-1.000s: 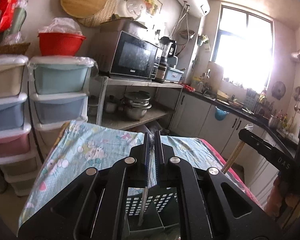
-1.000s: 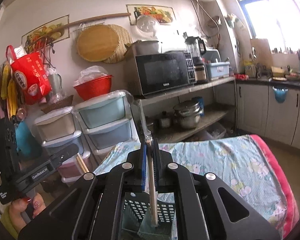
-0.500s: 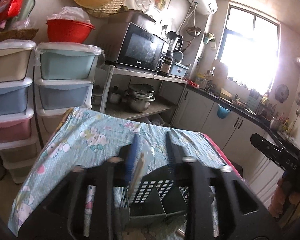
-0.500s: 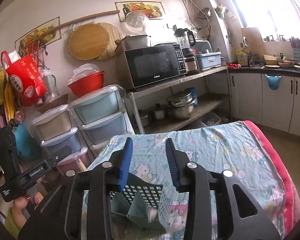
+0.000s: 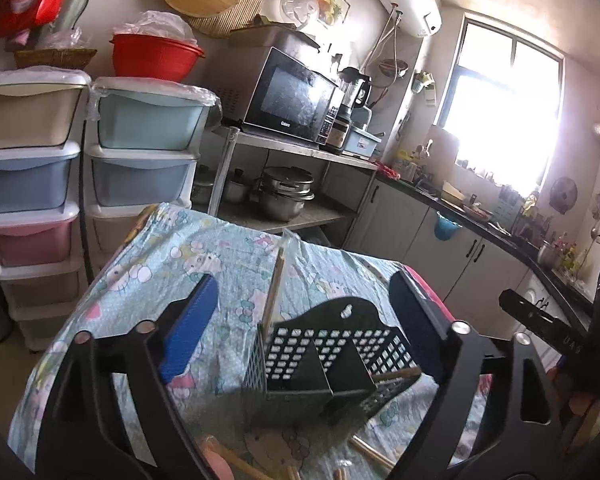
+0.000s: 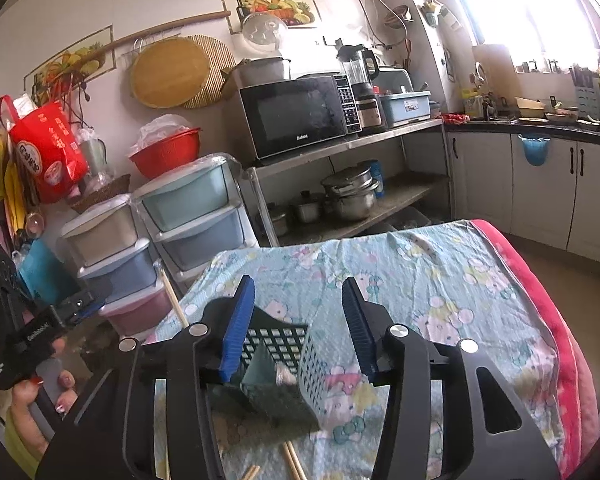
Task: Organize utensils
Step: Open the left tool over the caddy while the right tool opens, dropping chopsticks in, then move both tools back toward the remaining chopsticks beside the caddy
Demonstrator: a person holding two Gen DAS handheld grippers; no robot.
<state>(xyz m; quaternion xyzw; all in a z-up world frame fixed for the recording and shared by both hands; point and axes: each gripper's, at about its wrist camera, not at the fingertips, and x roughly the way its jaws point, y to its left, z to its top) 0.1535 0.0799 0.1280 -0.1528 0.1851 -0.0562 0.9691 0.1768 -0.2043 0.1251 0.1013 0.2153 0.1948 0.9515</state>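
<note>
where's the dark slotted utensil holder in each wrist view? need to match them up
Left wrist: the utensil holder sits low centre, between the open gripper fingers, one chopstick standing at its left corner.
Right wrist: the utensil holder sits low centre-left, between that gripper's fingers, near the left one.
Shared landmark: the microwave on the steel shelf; upper centre in both.

Left black plastic two-finger gripper (image 5: pixel 300 316): blue ribbed pads, silver round screws on angular arms w/ triangular cut-outs. Right black plastic two-finger gripper (image 6: pixel 300 320): same build, blue pads, silver screws. Handle w/ white lettering, illegible. Person's hand (image 6: pixel 30 404): red nail polish; yellow-green sleeve.
</note>
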